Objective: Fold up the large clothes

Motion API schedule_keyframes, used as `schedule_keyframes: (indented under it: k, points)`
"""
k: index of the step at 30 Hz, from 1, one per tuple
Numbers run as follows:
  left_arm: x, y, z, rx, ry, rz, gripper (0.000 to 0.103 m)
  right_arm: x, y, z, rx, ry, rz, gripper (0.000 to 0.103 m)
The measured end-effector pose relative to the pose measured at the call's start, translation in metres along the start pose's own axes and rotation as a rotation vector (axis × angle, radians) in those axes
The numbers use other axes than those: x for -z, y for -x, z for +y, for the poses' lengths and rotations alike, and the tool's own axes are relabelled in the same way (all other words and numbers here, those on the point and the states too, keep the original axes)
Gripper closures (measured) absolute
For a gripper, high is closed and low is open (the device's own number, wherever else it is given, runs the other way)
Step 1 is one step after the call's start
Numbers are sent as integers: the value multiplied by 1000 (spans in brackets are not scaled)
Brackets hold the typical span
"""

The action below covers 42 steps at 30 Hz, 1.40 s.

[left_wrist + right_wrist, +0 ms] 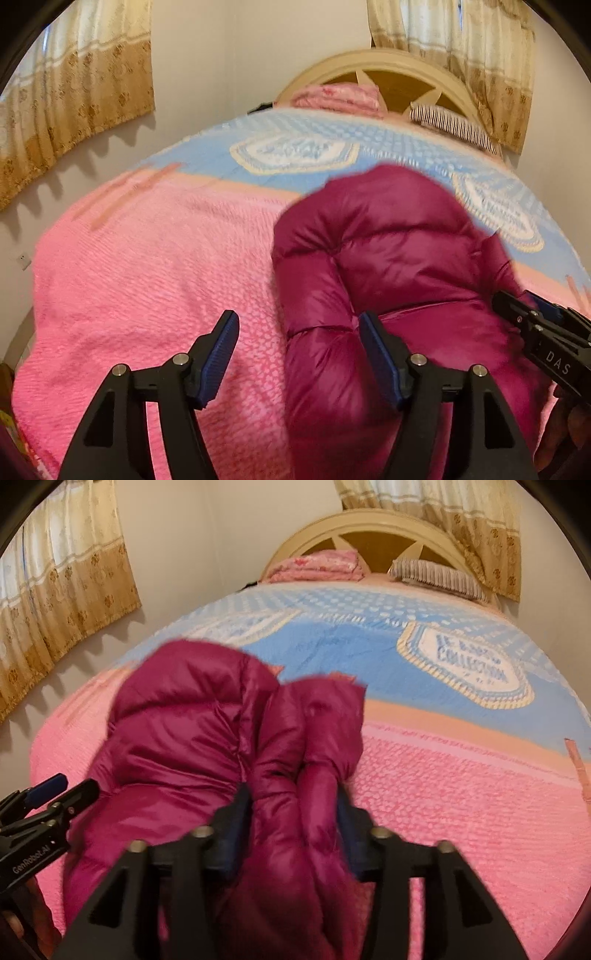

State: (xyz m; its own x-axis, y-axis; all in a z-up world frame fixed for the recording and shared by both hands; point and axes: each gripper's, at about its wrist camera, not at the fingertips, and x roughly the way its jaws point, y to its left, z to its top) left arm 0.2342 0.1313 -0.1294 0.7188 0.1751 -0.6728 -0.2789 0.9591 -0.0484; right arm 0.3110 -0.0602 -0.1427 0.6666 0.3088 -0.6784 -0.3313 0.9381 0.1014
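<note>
A magenta puffer jacket (207, 738), bunched on the pink bedspread (147, 258), was pinched by the right gripper (295, 812), while the left gripper (299, 332) was spread empty beside it.

A glossy magenta down jacket (207, 738) lies on a bedspread (155, 266) of textured pink with a sky-blue band bearing white emblems. Behind: cream-and-gold floral curtains (74, 92), a striped pillow (439, 578).
</note>
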Motion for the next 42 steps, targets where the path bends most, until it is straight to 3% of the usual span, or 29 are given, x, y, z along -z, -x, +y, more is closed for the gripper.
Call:
schedule_keyframes:
  k: [9, 15, 42]
  points:
    - [2, 117, 17, -6, 28, -164, 31, 5, 107, 18, 44, 25, -155, 35]
    - [6, 153, 28, 11, 41, -203, 30, 15, 137, 35, 33, 50, -199, 33]
    - [9, 165, 33, 18, 48, -224, 30, 24, 155, 47, 10, 82, -235, 32]
